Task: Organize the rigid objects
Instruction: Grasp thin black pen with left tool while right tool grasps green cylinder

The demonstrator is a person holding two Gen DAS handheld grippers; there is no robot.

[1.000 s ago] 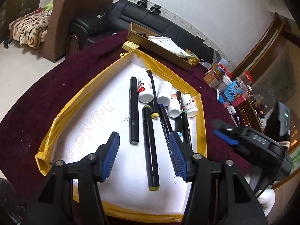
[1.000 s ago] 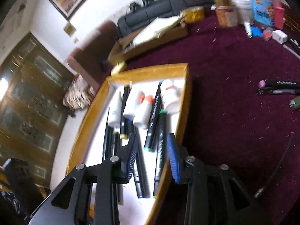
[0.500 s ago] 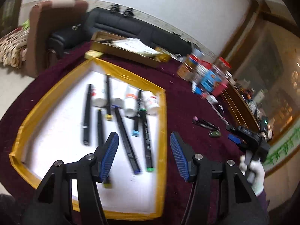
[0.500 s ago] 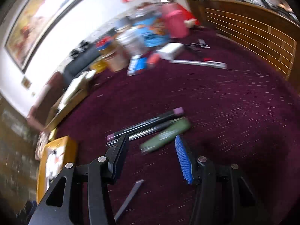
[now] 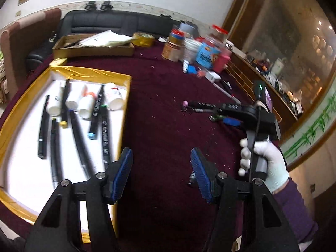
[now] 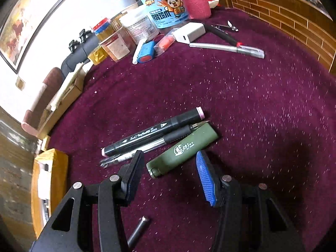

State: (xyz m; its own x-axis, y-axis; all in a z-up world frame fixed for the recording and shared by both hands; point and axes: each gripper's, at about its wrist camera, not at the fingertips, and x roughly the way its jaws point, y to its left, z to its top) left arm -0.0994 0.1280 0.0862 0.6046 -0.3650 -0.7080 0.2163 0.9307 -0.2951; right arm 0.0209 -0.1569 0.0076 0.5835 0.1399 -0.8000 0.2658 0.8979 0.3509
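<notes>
Left wrist view: yellow-rimmed white tray (image 5: 126, 88) sits at left on the maroon-cloth counter (image 5: 168, 109), holding black marker pens (image 5: 105, 130) and small white bottles (image 5: 113, 96) lying side by side. Left hand-held gripper (image 5: 161, 174) hangs over bare cloth just right of the tray rim, jaws spread, nothing between them. Further right, a white-gloved hand (image 5: 264, 163) carries the right hand-held gripper (image 5: 222, 115) down toward a loose cluster of pens.

Right wrist view: black marker with pink end caps (image 6: 153, 132), thin black-grip pen (image 6: 151, 145) and olive-green flat case with white lettering (image 6: 182, 151) lie together, touching, well apart from the tray. Right hand-held gripper (image 6: 168, 172) jaws have just been closing; still apart, the case's near end lies between them, pads not pressing on it. Small grey metal rod (image 6: 137, 229) lies below the left finger.
</notes>
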